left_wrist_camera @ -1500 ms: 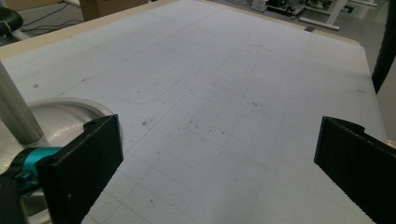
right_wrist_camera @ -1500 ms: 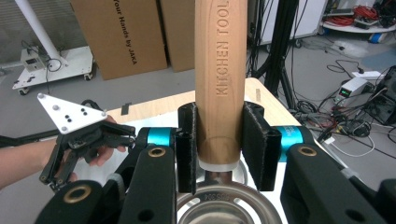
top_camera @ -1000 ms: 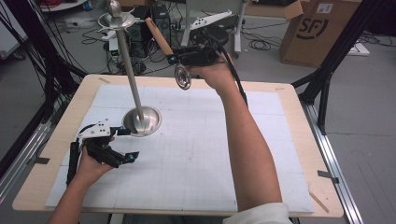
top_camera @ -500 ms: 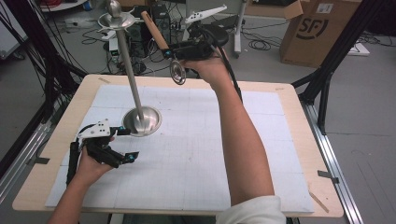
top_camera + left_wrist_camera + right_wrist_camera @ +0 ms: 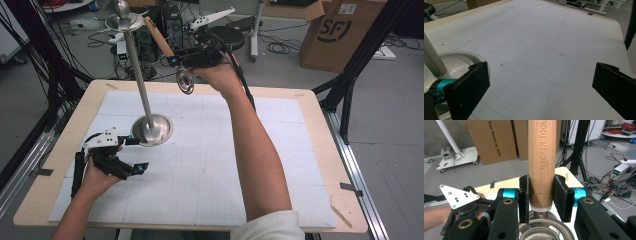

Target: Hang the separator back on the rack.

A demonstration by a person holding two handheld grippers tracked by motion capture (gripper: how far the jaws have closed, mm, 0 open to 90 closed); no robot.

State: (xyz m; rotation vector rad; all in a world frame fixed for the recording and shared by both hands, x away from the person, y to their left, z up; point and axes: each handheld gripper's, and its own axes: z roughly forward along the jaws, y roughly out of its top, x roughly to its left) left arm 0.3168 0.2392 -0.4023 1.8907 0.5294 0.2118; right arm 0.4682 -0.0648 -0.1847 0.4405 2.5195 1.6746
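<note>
Two jaws of the right gripper (image 5: 176, 61) pinch the wooden handle (image 5: 541, 160) of a steel strainer (image 5: 185, 80) raised beside the stand's pole (image 5: 139, 80), so a careless swing could topple the stand while the spread left gripper (image 5: 131, 154) rests near its base (image 5: 159, 131) on the tabletop (image 5: 300, 107).

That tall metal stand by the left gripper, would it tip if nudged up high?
Probably yes. The stand is a long thin pole on a small round base, and it carries a dish and ball up top, so a push there has a lot of leverage. A nudge at the base would more likely slide it on the smooth mat. It looks rigid, not floppy.
</note>
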